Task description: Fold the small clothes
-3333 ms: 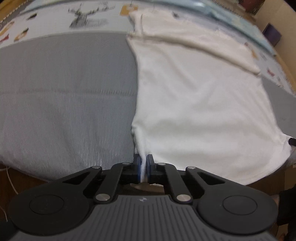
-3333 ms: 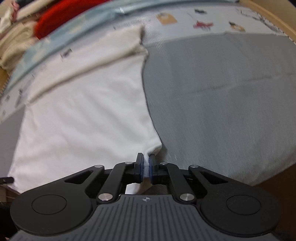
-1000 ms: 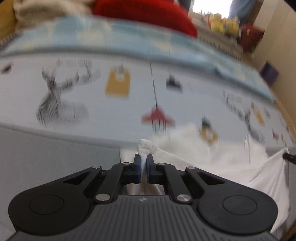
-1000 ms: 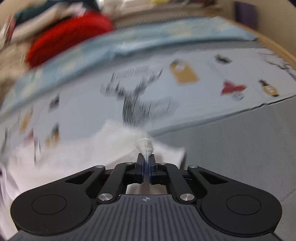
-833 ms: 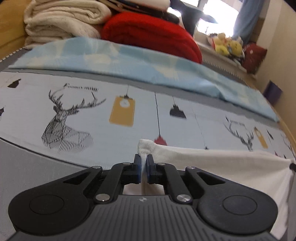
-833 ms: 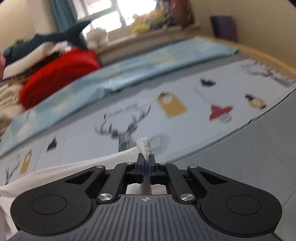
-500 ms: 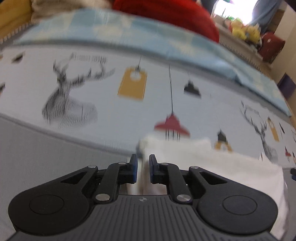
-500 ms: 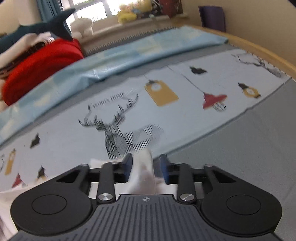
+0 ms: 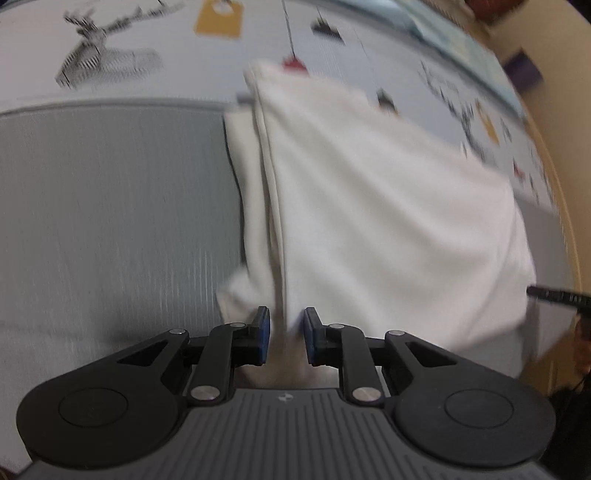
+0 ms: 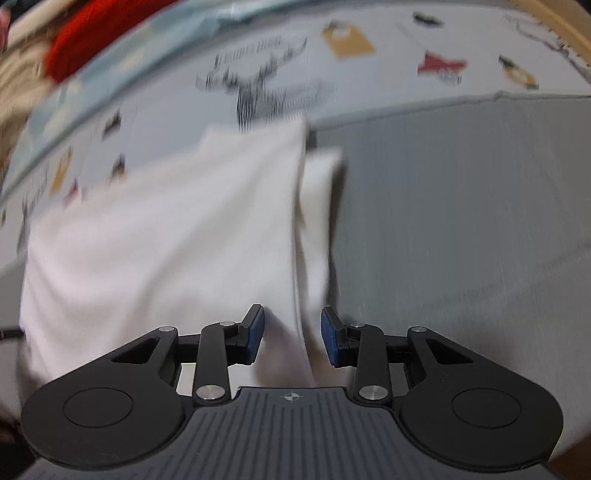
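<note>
A white garment (image 9: 388,206) lies folded in half on the bed, its top layer laid over the lower one; it also shows in the right wrist view (image 10: 166,236). My left gripper (image 9: 285,334) is open at the garment's near left edge, where the layered edges (image 9: 258,206) show. My right gripper (image 10: 292,334) is open at the near right edge, with the lower layer (image 10: 317,221) sticking out beside the top one. Neither gripper holds cloth. Both views are motion-blurred.
The garment rests on a grey sheet (image 9: 110,206) and a pale printed cover with deer and tags (image 9: 110,62). A red blanket (image 10: 96,33) lies at the far end. The other gripper's tip (image 9: 557,295) shows at the right edge.
Both grippers carried the garment's near edge over to the far edge, opened and let it go. They have since pulled back toward the near fold and tilted downward.
</note>
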A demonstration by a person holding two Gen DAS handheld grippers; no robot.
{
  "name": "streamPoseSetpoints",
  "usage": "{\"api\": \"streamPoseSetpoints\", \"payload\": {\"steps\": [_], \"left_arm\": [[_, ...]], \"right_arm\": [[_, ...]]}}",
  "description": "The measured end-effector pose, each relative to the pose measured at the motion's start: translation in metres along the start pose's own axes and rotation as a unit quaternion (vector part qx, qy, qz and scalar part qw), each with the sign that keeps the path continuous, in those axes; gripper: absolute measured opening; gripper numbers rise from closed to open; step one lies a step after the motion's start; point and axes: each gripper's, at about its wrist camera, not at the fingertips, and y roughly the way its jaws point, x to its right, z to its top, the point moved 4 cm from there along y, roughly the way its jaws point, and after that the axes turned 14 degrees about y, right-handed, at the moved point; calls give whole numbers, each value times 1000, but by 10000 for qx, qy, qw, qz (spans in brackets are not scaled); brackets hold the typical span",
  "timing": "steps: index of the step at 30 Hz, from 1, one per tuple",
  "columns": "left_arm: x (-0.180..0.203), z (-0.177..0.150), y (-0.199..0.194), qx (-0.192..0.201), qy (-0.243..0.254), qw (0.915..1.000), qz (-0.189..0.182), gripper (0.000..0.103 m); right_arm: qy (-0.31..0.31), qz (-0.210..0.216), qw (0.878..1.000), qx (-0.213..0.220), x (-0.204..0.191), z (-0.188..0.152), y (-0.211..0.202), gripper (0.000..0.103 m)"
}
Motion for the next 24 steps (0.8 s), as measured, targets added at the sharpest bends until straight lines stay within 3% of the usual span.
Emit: {"api": "streamPoseSetpoints", "payload": {"steps": [3,4,5,6,8,10,12,14,16,18,20,22,24], "left_arm": [[4,-13,6,-161,184,9996,133,18],[4,-15,4,-145,223,9994,206,4],[5,-17,-2,-69,285,9993,246,4],[5,-17,-12,114,271,9993,227,3],[4,-17,-34,516,136,9986,57,3],[0,-23,-38,442,156,9988,122,3],[-1,-34,-23,-59,244,9993,269,3],[2,-39,-12,-394,372,9980,327,4],[1,-39,-11,-473,331,9976,378,6],[-2,-32,-18,-266,300,9983,421,8],[-9,-23,-28,91,51,9993,356,19],[-13,-11,-34,342,-154,9987,358,27],[-16,-4,-35,501,-327,9977,309,32]], "right_arm": [[-139,-38,9996,-260,4,-22,0,36],[-144,-63,9994,-305,4,-28,0,30],[-138,-72,9995,-266,5,-30,-3,6],[-117,-54,9997,-188,5,-30,-8,3],[179,218,9995,125,8,-24,-28,3],[590,571,9956,441,16,-15,-51,2],[574,385,9964,483,20,-16,-55,2],[430,31,9990,151,22,-23,-41,2],[214,-330,9990,-218,22,-33,-25,4],[168,-674,9970,-348,26,-35,-19,4],[162,-887,9959,-68,26,-28,-24,5],[236,-762,9959,425,24,-16,-37,5],[469,-329,9959,698,23,-7,-46,8]]}}
